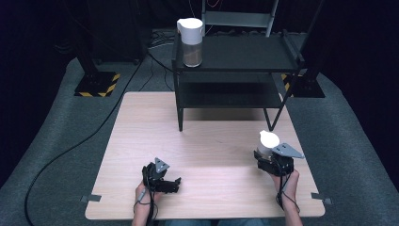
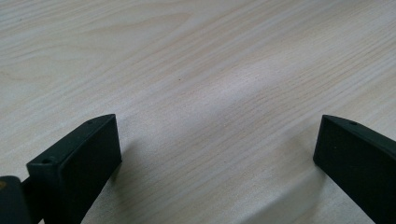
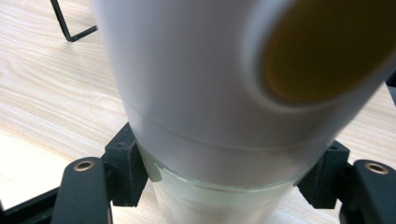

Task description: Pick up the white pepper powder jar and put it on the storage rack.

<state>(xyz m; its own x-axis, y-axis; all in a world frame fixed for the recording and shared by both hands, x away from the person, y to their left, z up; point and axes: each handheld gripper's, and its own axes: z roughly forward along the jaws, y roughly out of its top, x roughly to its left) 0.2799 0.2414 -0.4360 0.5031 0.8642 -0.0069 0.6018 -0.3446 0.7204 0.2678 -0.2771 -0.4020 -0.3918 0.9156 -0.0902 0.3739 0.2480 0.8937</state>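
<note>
Right gripper view: my right gripper (image 3: 224, 186) clamps the white-lidded clear glass jar (image 3: 219, 93) between its jaws. Left gripper (image 2: 215, 154) gapes, idle. Grasp done, I judge; carrying and placing remain.

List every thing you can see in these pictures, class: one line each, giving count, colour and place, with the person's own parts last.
Jar with white lid: 1, clear glass body, held at the table's right front.
Second jar with white lid: 1, brownish contents, on the rack's top shelf, left end.
Shelf rack: 1, black, at the table's far edge.
Table: 1, light wood, centre.
Cable: 1, black, on the grey floor at left.
Hazard-striped bases: 2, black and yellow, behind the table.
Left claw: 1, black, open over bare table.
Right claw: 1, black, shut on the jar.
</note>
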